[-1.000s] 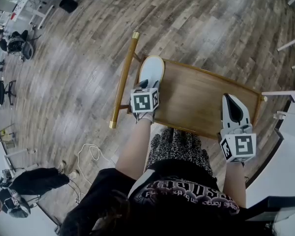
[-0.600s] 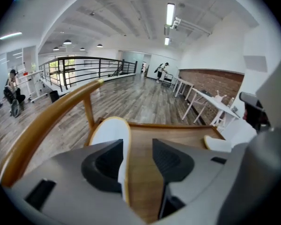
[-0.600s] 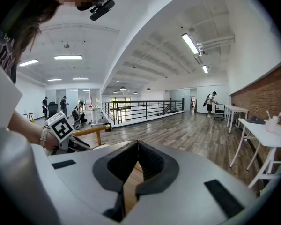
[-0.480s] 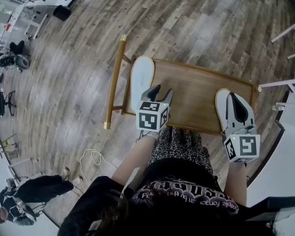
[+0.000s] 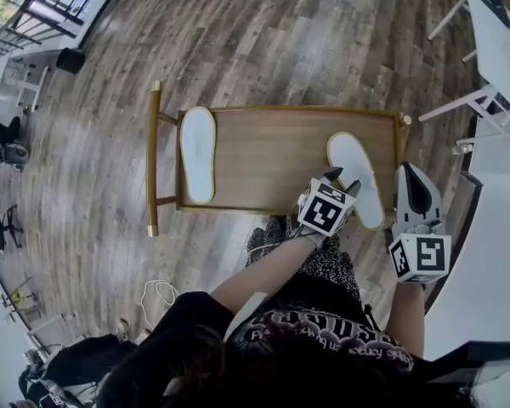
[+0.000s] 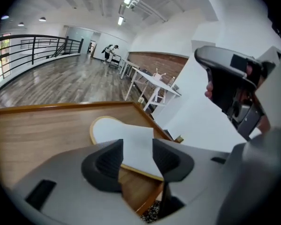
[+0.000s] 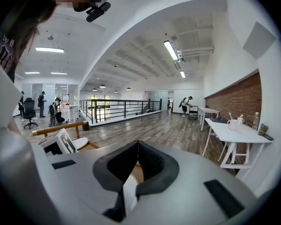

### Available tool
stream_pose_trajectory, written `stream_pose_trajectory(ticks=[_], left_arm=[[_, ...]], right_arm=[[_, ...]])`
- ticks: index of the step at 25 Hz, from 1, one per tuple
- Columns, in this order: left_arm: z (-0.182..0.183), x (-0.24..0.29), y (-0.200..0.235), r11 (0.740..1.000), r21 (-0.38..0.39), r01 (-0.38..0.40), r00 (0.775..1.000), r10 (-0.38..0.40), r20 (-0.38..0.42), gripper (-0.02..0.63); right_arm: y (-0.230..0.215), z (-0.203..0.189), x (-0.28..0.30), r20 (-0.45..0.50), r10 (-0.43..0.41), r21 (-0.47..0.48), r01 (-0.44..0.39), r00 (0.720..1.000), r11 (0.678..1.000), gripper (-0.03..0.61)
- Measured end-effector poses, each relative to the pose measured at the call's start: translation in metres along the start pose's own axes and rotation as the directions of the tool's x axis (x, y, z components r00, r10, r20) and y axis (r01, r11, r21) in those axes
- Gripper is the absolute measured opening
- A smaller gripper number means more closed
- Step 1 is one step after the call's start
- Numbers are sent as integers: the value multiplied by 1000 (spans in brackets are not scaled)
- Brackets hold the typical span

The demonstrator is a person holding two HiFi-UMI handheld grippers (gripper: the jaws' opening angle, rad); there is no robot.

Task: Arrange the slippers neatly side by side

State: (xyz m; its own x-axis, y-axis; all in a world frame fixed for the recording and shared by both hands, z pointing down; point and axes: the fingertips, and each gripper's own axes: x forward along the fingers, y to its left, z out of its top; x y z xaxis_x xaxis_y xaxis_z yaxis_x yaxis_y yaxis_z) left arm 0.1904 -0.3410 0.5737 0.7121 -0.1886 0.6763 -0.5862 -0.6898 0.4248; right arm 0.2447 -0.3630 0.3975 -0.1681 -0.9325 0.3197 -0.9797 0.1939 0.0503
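Wooden and brown, the low surface (image 5: 272,155) carries both white slippers, well apart from each other. The first slipper (image 5: 197,154) lies at the 9 o'clock end, its length running from 12 to 6. The second slipper (image 5: 355,170) (image 6: 107,128) lies at the 3 o'clock end, tilted toward 11 o'clock. The left gripper (image 5: 343,182) (image 6: 136,146) hangs over its 6 o'clock end with fingers apart. The white sole shows between them, but I cannot confirm contact. The right gripper (image 5: 410,172) (image 7: 136,144) is at 3 o'clock of this slipper, by the surface's end, its fingers closed together on nothing.
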Motion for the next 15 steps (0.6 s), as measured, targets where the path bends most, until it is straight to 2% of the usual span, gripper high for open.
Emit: stream_pose_trajectory(ticks=[3,7,10,12,15], left_arm=[[7,30,-7,999,-39,-29,999,27,-40,179],[27,45,12,983,-125,-131,990,124,-62,179],[32,50,4,972,-204,-118,992,105,-73,213],[37,52,-4,972,-200,-122,991,110,-70,232],[37,64,-9,980,-132,-147,987,137,-84,253]], right_arm=[[-15,-9,-15,-10,-26,11,26,1000,1000,5],[-25,-16,-29,-14,-43,20,43,999,999,5],[-30,-18,-36,-14,-52,26,52,999,998,5],[-31,-19,-38,-14,-52,25,52,999,998,5],[-31,-21,-39,-13,-48,20,48,999,999,5]])
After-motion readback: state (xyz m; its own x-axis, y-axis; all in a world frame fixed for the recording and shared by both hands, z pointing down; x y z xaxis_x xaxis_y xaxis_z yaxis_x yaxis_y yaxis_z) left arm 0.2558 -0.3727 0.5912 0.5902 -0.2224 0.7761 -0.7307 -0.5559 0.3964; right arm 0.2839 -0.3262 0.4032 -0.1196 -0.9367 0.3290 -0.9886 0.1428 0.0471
